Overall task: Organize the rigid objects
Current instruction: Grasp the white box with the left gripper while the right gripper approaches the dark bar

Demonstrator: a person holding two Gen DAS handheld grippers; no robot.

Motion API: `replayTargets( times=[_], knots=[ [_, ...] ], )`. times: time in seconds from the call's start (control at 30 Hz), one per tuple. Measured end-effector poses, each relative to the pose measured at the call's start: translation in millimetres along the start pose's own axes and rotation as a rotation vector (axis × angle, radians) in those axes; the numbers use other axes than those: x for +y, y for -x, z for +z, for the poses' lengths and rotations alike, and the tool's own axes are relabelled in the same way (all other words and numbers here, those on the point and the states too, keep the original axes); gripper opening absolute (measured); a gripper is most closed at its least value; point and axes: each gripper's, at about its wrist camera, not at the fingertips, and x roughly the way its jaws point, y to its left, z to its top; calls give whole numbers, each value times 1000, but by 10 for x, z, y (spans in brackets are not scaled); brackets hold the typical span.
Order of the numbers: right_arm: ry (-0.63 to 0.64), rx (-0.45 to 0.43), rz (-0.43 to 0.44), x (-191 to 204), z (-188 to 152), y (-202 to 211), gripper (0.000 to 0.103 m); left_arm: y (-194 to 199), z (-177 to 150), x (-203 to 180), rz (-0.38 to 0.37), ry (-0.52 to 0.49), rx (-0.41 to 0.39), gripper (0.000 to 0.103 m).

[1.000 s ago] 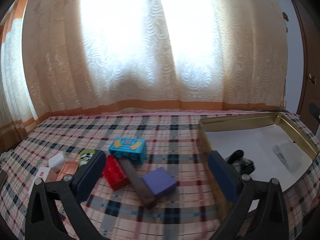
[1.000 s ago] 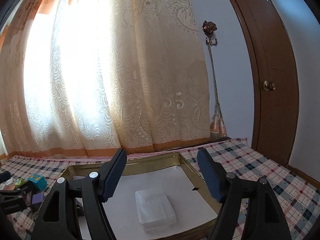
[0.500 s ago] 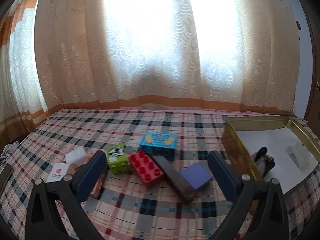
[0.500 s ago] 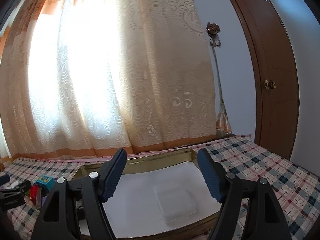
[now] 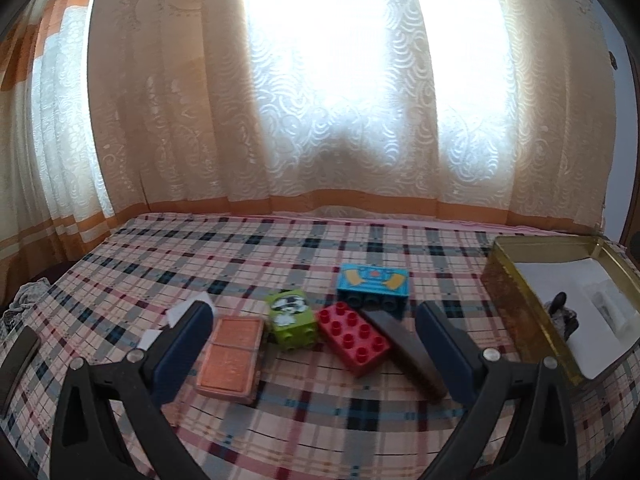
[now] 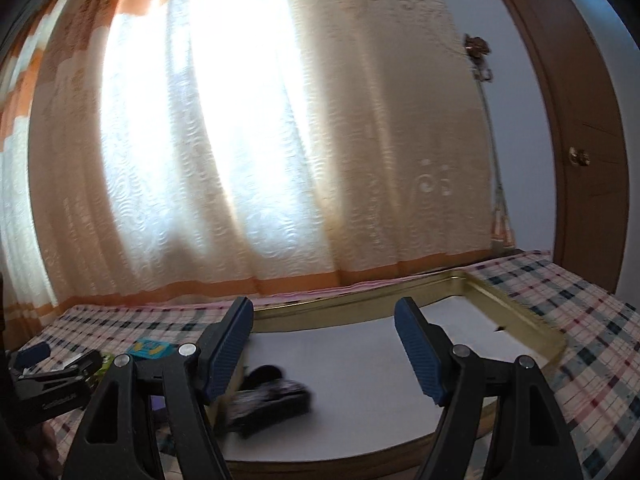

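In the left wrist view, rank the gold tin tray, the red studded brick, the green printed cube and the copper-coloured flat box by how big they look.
1. Gold tin tray, partly cut off.
2. Copper-coloured flat box.
3. Red studded brick, though nearness to the camera makes its order with the box unsure.
4. Green printed cube.

A room in a home, most likely a bedroom. Ahead of both claws, floor-length cream lace curtains with orange bands hang over a bright window. Under the claws lies a plaid cloth in pink, black and blue, spread like a bed cover. To the right of the right claw stands a brown wooden door with a round brass knob, next to a pale wall. Toy bricks lie on the cloth between the left claw's fingers.
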Motion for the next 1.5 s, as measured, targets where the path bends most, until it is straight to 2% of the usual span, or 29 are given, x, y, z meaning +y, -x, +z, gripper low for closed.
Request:
replayTargets(
  times=[0.7, 1.03, 1.23, 1.4, 1.5],
  knots=[
    [75, 112, 136, 883, -142, -182, 75, -174, -25, 783, 86, 63, 66, 102],
    [136, 249, 203, 1256, -259, -393, 75, -386, -103, 1237, 108, 125, 194, 102],
    [171, 317, 236, 1447, -327, -500, 75, -538, -194, 1344, 83, 134, 308, 102],
    [181, 355, 254, 1528, -359, -560, 75, -584, -243, 1411, 99, 143, 354, 102],
    [174, 368, 258, 1520, -363, -581, 75, -660, -290, 1484, 112, 161, 407, 96]
  ],
)
